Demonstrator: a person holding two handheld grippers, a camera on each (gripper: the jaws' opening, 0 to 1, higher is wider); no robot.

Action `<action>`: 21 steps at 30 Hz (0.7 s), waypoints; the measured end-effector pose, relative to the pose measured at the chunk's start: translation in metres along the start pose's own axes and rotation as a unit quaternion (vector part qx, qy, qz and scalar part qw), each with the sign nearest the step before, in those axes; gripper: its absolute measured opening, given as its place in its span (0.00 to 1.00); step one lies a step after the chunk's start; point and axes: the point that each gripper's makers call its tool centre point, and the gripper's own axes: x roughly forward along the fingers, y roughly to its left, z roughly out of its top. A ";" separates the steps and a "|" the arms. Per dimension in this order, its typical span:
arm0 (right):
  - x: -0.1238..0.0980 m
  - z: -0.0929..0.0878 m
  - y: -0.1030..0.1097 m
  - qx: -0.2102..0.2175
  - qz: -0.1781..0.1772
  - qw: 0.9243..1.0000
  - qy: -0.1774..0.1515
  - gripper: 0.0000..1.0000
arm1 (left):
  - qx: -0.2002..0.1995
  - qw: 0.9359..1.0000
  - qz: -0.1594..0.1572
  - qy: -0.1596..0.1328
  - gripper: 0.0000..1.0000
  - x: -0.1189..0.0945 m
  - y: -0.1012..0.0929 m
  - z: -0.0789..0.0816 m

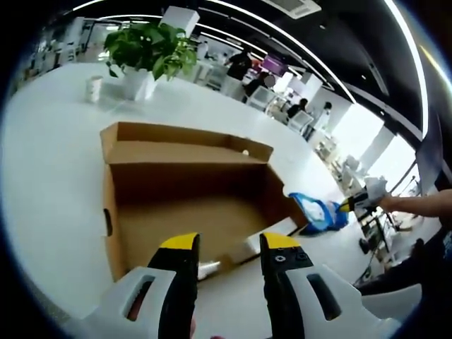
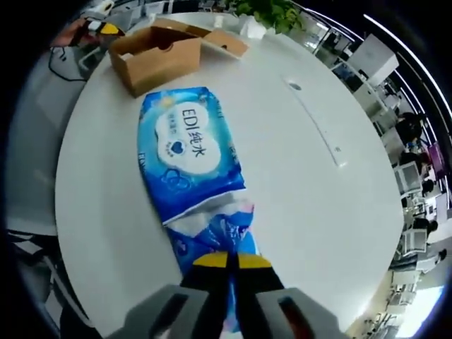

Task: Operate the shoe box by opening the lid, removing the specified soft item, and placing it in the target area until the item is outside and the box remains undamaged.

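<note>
The brown cardboard shoe box (image 1: 187, 205) stands open on the white table, its lid (image 1: 176, 141) folded back on the far side. My left gripper (image 1: 230, 244) is open, its yellow-tipped jaws hovering at the box's near edge. A blue soft pack of wipes (image 2: 187, 152) stretches across the table outside the box. My right gripper (image 2: 232, 261) is shut on the pack's near end. In the left gripper view the pack (image 1: 318, 212) lies beside the box's right corner, with the right gripper (image 1: 360, 201) behind it. The box (image 2: 155, 56) is beyond the pack in the right gripper view.
A potted plant (image 1: 148, 46) and a paper cup (image 1: 94, 88) stand at the table's far side. A long thin strip (image 2: 314, 120) lies on the table (image 2: 296, 198) right of the pack. A person's forearm (image 1: 417, 205) reaches in from the right. Office desks and people fill the background.
</note>
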 end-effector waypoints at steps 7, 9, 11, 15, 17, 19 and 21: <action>0.001 0.002 0.002 0.006 -0.008 1.000 0.002 0.00 | -0.002 1.000 -0.004 -0.001 0.34 0.000 -0.002 0.001; 0.000 0.002 0.001 0.011 -0.015 1.000 0.001 0.02 | -0.002 1.000 -0.005 -0.001 0.34 0.000 -0.002 0.001; -0.002 0.002 0.001 0.021 -0.019 1.000 0.000 0.05 | -0.001 1.000 -0.006 -0.001 0.34 0.001 -0.002 0.001; -0.008 0.001 0.000 0.050 -0.031 0.998 -0.006 0.08 | 0.000 1.000 -0.010 -0.001 0.34 0.001 -0.005 0.001; -0.010 0.001 0.001 0.072 -0.033 0.997 -0.010 0.10 | -0.001 1.000 -0.014 -0.001 0.34 0.001 -0.006 0.001; -0.013 0.000 0.001 0.079 -0.037 0.996 -0.011 0.10 | -0.001 1.000 -0.018 -0.001 0.34 0.001 -0.008 0.001; -0.018 0.000 0.001 0.092 -0.047 0.995 -0.012 0.10 | -0.001 1.000 -0.022 0.000 0.34 0.002 -0.010 0.001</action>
